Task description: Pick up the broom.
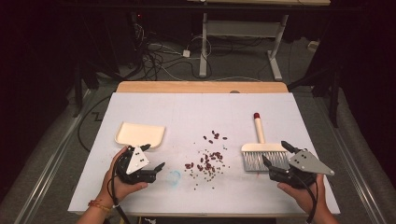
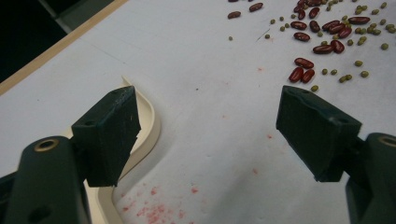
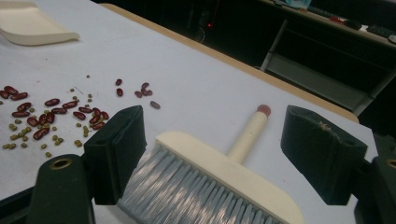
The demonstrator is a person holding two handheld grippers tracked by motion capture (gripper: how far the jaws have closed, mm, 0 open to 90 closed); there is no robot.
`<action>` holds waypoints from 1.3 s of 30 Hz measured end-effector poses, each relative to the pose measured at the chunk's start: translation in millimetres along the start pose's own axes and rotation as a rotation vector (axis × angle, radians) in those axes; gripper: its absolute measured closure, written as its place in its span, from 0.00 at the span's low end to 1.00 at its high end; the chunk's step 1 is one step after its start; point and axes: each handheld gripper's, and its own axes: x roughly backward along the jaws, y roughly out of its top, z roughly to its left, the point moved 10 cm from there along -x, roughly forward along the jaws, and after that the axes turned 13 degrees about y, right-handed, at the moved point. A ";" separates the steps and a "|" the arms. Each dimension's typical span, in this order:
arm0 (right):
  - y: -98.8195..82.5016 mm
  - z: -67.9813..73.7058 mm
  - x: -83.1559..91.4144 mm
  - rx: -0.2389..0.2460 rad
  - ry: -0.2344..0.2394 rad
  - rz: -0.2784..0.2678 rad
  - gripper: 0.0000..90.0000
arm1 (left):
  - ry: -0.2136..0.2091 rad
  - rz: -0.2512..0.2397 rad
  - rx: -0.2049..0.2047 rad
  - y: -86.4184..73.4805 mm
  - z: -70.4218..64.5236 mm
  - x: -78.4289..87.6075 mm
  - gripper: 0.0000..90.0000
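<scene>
A: Nearest us, both hands sit at the front edge of the desk (image 1: 196, 105). The left claw (image 1: 155, 157) hovers with its jaws wide, nothing between them.

B: And the right claw (image 1: 275, 153)?

A: Wide as well. In the right gripper view its jaws stand either side of the brush (image 3: 219, 182), over the grey bristles, pads apart from the cream head. No grip.

B: Where's the dustpan (image 1: 139, 134)?

A: Just beyond the left hand, cream, lying flat on the left half of the desk. In the left gripper view its rim (image 2: 148, 122) curves right behind the left jaw; whether they touch I cannot tell.

B: And the mess?

A: Between the two claws, mid-desk: a scatter of red beans (image 1: 208, 161) mixed with small green ones (image 2: 357, 63). The brush handle, red-tipped, points away toward the far edge.

B: Beyond that?

A: A wooden strip at the desk's far edge, then cables on the floor.
</scene>
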 end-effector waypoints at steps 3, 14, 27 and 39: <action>-2.5 -1.5 -2.6 -0.017 0.000 0.019 0.26 | -0.003 0.008 -0.007 -1.6 -0.8 0.0 0.23; -3.5 -9.9 -8.5 -0.038 -0.023 0.078 0.28 | 0.010 0.002 -0.013 -0.3 -2.5 3.5 0.23; -27.8 -75.2 -78.8 -0.318 -0.033 0.411 0.29 | 0.011 0.036 -0.018 -2.9 -5.8 2.3 0.25; -55.4 -93.9 -140.8 -0.462 0.012 0.577 0.42 | -0.016 0.050 -0.028 -7.2 -10.8 1.2 0.25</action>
